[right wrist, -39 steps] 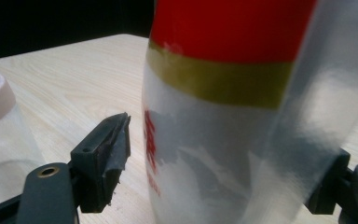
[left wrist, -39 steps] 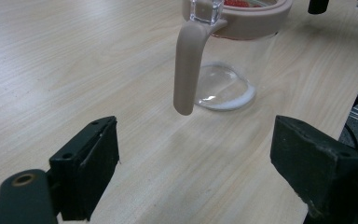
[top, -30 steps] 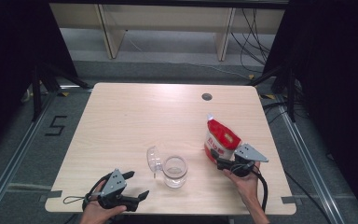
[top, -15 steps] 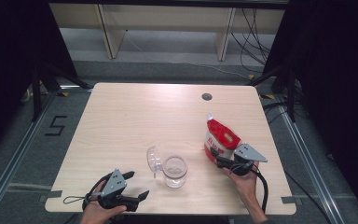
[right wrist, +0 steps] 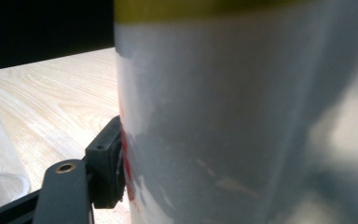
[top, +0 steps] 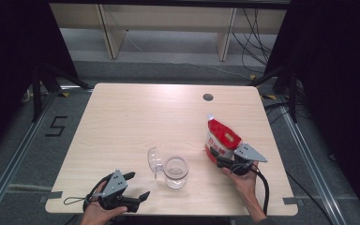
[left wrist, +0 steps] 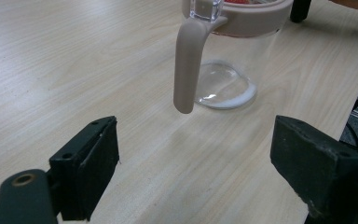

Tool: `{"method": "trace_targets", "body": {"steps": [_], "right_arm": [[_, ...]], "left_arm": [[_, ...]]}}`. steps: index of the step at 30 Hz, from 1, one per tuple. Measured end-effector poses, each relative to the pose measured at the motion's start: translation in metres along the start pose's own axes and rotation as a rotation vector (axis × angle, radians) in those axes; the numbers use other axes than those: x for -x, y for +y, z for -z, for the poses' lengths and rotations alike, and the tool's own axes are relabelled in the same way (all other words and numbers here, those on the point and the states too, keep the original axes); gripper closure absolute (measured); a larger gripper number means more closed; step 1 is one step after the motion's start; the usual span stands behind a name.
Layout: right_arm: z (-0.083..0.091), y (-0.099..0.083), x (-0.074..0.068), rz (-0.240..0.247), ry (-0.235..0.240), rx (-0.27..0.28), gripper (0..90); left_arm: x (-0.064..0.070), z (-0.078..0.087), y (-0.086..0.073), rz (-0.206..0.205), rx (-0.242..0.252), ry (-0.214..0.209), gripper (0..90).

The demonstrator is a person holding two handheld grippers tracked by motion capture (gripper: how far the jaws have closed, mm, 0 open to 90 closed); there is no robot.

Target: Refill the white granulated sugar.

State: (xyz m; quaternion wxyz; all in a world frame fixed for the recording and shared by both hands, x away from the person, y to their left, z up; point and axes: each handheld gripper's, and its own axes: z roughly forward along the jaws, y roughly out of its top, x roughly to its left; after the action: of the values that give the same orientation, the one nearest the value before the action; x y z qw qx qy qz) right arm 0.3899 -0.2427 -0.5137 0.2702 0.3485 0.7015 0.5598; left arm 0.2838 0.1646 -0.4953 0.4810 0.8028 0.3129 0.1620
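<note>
Red-white bag (top: 222, 138) clamped between right gripper (top: 221, 158) fingers; left gripper (top: 136, 187) fingers wide, empty.

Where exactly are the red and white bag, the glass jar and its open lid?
red and white bag (top: 223, 137), high view, on its red upper panel.
glass jar (top: 176, 171), high view, on its clear wall.
lid (top: 154, 160), high view, on its clear dome.

- In the right gripper view the bag (right wrist: 242, 112) is blurred and cut off at the top, right and bottom edges; its print is not readable.
- In the left gripper view the jar (left wrist: 233, 51) is cut off at the top edge.
- In the right gripper view only one of the fingers (right wrist: 106, 168) is seen; the other is hidden behind the bag.
</note>
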Motion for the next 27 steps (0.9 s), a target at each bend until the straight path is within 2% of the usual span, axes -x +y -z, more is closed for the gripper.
{"method": "trace_targets", "body": {"steps": [1, 2, 4, 6, 7, 8, 9, 10, 12, 13, 14, 17, 18, 19, 20, 21, 22, 23, 24, 25, 26, 27], "right_arm": [[-0.0008, -0.0007, 0.0002, 0.001, -0.007, 0.012, 30.9], [-0.0012, -0.0016, 0.0003, -0.001, -0.015, -0.004, 31.1], [-0.0022, -0.0017, -0.0016, -0.041, 0.0, -0.004, 31.1], [-0.0028, -0.0013, 0.0004, -0.028, 0.019, -0.001, 32.0], [-0.002, -0.0014, -0.0005, -0.037, 0.013, -0.012, 32.7], [-0.0025, -0.0015, 0.0024, -0.002, 0.012, -0.015, 33.3], [-0.0025, -0.0012, 0.0011, -0.025, 0.03, -0.005, 33.7], [-0.0026, -0.0015, 0.0022, -0.008, 0.021, -0.012, 33.5], [-0.0025, -0.0016, -0.0005, -0.034, 0.015, -0.006, 32.4], [-0.003, -0.0014, 0.0016, -0.014, 0.017, -0.003, 31.1], [-0.0032, -0.0016, 0.0025, -0.005, 0.011, -0.004, 30.5], [-0.0026, -0.0013, 0.0004, -0.042, 0.0, -0.004, 31.5], [-0.0045, -0.0026, -0.0001, -0.046, -0.017, 0.029, 32.3], [-0.0029, -0.0017, 0.0016, -0.029, 0.012, -0.004, 34.1], [-0.0037, -0.0018, 0.0029, -0.027, 0.057, 0.013, 36.9], [-0.0041, -0.0017, 0.0029, -0.017, 0.056, 0.015, 40.0], [-0.004, -0.0016, 0.0004, -0.026, 0.024, 0.023, 41.6], [-0.0037, -0.001, -0.0009, -0.023, 0.025, 0.018, 42.3], [-0.0043, -0.0006, -0.001, -0.01, 0.03, 0.019, 43.0], [-0.0035, 0.0006, -0.0046, -0.013, 0.011, 0.012, 43.7], [-0.0037, 0.0017, -0.0046, 0.013, 0.018, 0.008, 44.0], [-0.0033, 0.0027, -0.007, 0.019, 0.011, -0.007, 44.3]], "left_arm": [[-0.0001, -0.0001, 0.0, -0.001, 0.0, -0.004, 15.2], [0.0016, -0.0004, -0.0007, 0.03, -0.001, -0.003, 15.2], [0.0012, -0.0002, -0.0004, 0.023, -0.002, -0.001, 15.2], [-0.0003, 0.0001, 0.0, -0.003, -0.002, -0.002, 15.2], [-0.0001, 0.0001, 0.0001, 0.0, -0.003, -0.003, 15.2], [0.0019, -0.0002, -0.0005, 0.032, -0.001, 0.0, 15.2], [0.0012, 0.0002, -0.0003, 0.023, -0.008, -0.003, 15.2], [0.0011, 0.0003, -0.0002, 0.022, -0.006, -0.002, 15.2], [0.0005, 0.0001, 0.0, 0.009, -0.002, -0.001, 15.2], [-0.0003, 0.0, 0.0003, -0.005, -0.002, -0.002, 15.2], [0.0019, -0.0004, -0.0005, 0.031, -0.001, -0.001, 15.2], [0.0015, 0.0002, 0.0, 0.011, -0.01, 0.003, 15.2], [0.002, 0.0, -0.0001, 0.015, -0.005, -0.001, 15.2], [0.002, 0.0, 0.0, 0.014, -0.007, -0.005, 15.2], [0.0021, 0.0001, 0.0001, 0.015, -0.007, -0.004, 15.2], [0.002, -0.0002, 0.0, 0.014, -0.003, -0.006, 15.2], [0.0012, 0.0002, 0.0004, 0.001, -0.008, -0.009, 15.2], [0.0011, 0.0001, 0.0005, -0.005, -0.009, -0.01, 15.2], [0.003, -0.001, -0.0005, 0.019, -0.001, -0.011, 15.2], [0.0033, -0.0009, -0.0002, 0.01, -0.01, -0.008, 15.2], [0.003, -0.001, -0.0002, -0.002, -0.018, -0.011, 15.2], [0.0039, -0.0012, -0.0001, 0.003, -0.016, -0.016, 15.2]]}}
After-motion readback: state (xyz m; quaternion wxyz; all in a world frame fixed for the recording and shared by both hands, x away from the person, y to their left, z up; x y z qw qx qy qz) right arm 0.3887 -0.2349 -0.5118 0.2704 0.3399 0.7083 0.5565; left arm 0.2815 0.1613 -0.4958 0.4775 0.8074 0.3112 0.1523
